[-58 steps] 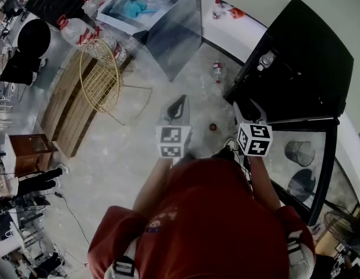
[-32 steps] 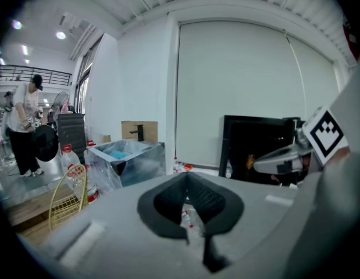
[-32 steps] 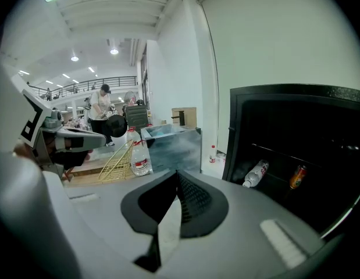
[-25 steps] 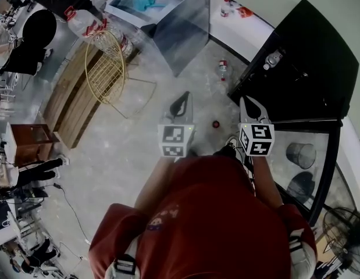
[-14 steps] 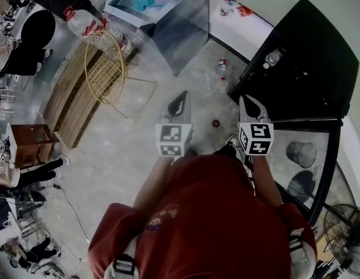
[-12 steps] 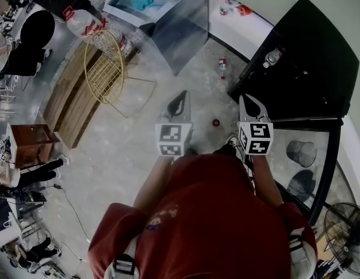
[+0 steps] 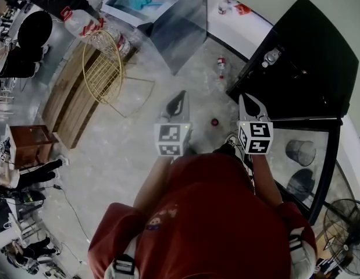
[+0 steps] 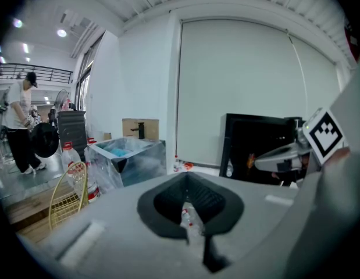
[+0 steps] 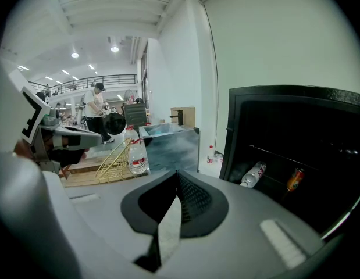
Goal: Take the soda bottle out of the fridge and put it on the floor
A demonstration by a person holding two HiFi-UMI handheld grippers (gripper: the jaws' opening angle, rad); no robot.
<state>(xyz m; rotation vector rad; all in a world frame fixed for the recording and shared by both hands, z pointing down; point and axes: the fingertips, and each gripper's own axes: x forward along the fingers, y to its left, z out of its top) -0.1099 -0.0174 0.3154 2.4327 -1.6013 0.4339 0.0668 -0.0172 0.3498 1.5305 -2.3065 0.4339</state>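
Observation:
A black fridge stands open at the right. Inside it a clear bottle with a red label lies on a shelf beside an orange can; the same bottle shows in the head view. Another small red-labelled bottle stands on the floor in front of the fridge, also visible past the left jaws. My left gripper is shut and empty over the floor. My right gripper is shut and empty just short of the fridge's edge. Both are held side by side at chest height.
A red cap lies on the floor between the grippers. A gold wire basket, large water jugs and a foil-wrapped box stand ahead to the left. A glass panel runs along the right. A person stands far left.
Both grippers sit slightly higher in the head view than two seconds ago. Over the last second almost nothing has moved, and both stay shut.

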